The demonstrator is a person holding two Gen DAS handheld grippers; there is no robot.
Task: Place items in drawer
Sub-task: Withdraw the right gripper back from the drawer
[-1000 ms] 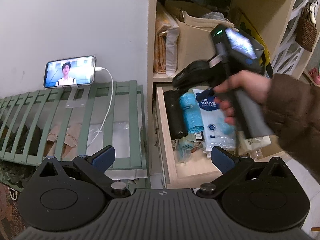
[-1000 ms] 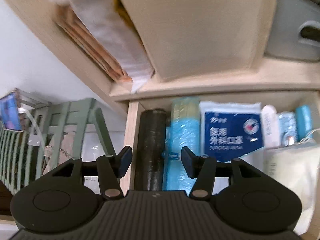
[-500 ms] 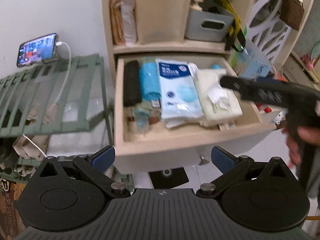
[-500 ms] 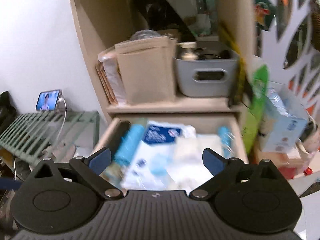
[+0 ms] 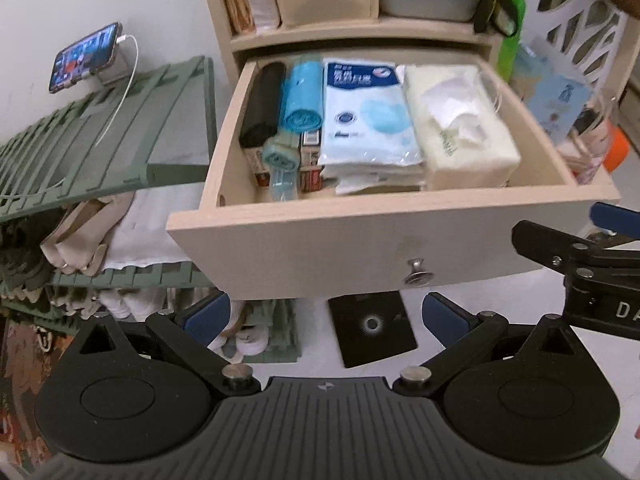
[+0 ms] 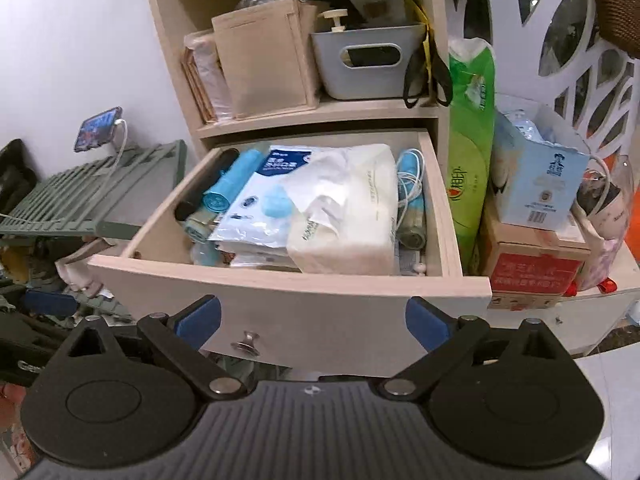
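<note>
The wooden drawer stands pulled out of the shelf unit, with a metal knob on its front. Inside lie a black roll, a blue bag roll, a white-blue mask pack and a tissue pack. My left gripper is open and empty, in front of and below the drawer front. My right gripper is open and empty, in front of the drawer; it also shows at the right in the left wrist view.
A green slatted rack with a phone stands left of the drawer. The shelf above holds a grey bin and a beige box. A green pack, a blue carton and a cardboard box stand right.
Both grippers have pulled back from the drawer and now look down on it from in front. The right gripper, shut narrower a second ago inside the drawer, is now wide open.
</note>
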